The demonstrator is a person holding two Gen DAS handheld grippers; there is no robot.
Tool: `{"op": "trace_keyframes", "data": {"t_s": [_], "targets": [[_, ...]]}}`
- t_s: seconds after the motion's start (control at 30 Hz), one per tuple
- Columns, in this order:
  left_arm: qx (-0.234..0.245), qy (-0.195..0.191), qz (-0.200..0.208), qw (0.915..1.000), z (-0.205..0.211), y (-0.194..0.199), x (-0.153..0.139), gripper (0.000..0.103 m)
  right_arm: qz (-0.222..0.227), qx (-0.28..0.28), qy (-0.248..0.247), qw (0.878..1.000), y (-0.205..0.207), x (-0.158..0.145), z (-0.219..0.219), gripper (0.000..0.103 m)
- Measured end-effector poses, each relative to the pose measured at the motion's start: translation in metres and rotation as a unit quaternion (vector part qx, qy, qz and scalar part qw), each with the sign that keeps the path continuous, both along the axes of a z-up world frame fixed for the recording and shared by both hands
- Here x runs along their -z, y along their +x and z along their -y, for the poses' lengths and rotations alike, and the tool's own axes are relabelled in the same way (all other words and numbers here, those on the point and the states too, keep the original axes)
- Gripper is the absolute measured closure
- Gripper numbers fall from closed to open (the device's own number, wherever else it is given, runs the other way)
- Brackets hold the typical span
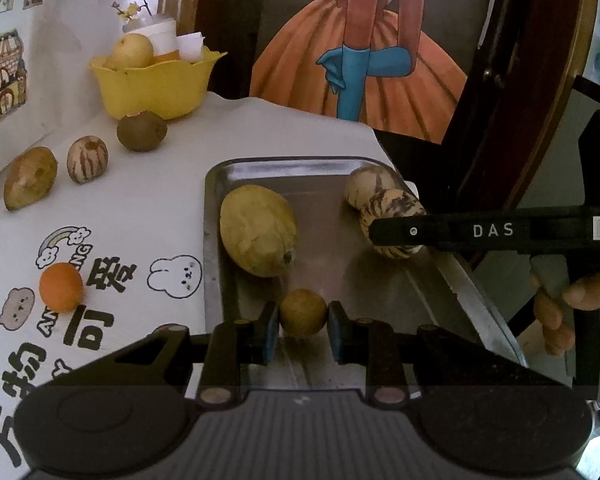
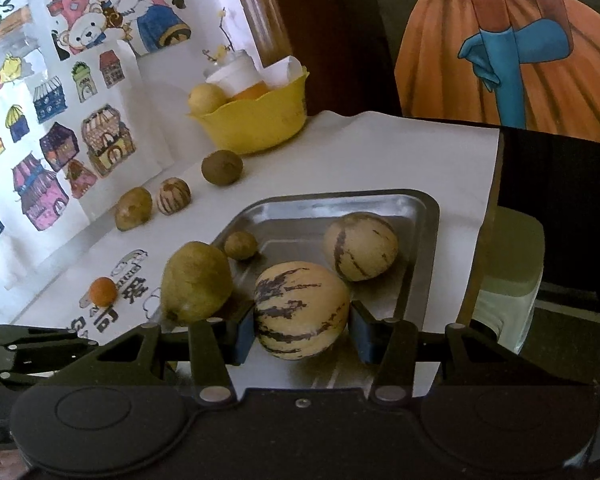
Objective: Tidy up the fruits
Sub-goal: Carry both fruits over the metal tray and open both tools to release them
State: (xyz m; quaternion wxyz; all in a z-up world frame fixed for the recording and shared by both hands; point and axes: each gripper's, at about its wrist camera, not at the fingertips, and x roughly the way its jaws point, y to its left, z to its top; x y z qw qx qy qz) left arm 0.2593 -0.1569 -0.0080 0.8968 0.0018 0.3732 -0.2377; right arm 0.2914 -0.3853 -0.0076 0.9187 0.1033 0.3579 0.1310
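My left gripper (image 1: 303, 320) is shut on a small round brown fruit (image 1: 303, 312) over the near end of a steel tray (image 1: 260, 166). A yellow-green mango (image 1: 259, 230) lies on the tray's left side. My right gripper (image 2: 302, 332) is shut on a striped melon (image 2: 302, 310), low over the tray (image 2: 424, 240). In the left wrist view, one of its fingers (image 1: 404, 232) crosses that melon (image 1: 392, 216). A second striped melon (image 2: 360, 246) rests behind it. Another small brown fruit (image 2: 241, 245) lies by the tray's left rim, beyond the mango (image 2: 196, 280).
On the white printed cloth (image 1: 140, 208) sit an orange (image 1: 61, 286), a brown fruit (image 1: 30, 178), a small striped fruit (image 1: 87, 159) and a kiwi (image 1: 142, 131). A yellow bowl (image 1: 156, 84) with a pear stands at the back. A dark chair (image 1: 532, 80) is at the right.
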Motion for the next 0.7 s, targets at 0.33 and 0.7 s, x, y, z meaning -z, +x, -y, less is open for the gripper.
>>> {"op": "trace_keyframes", "data": {"t_s": [0.33, 0.7], "targets": [[0.01, 0.008, 0.004, 0.9999, 0.0062, 0.0005, 0.0043, 0.075, 0.009, -0.003, -0.016, 1.0, 0.0001, 0.0047, -0.0001, 0.052], [0.009, 0.014, -0.001, 0.9999, 0.008, 0.003, 0.0066, 0.074, 0.012, -0.004, -0.021, 1.0, -0.0005, 0.0041, -0.0022, 0.052]]}}
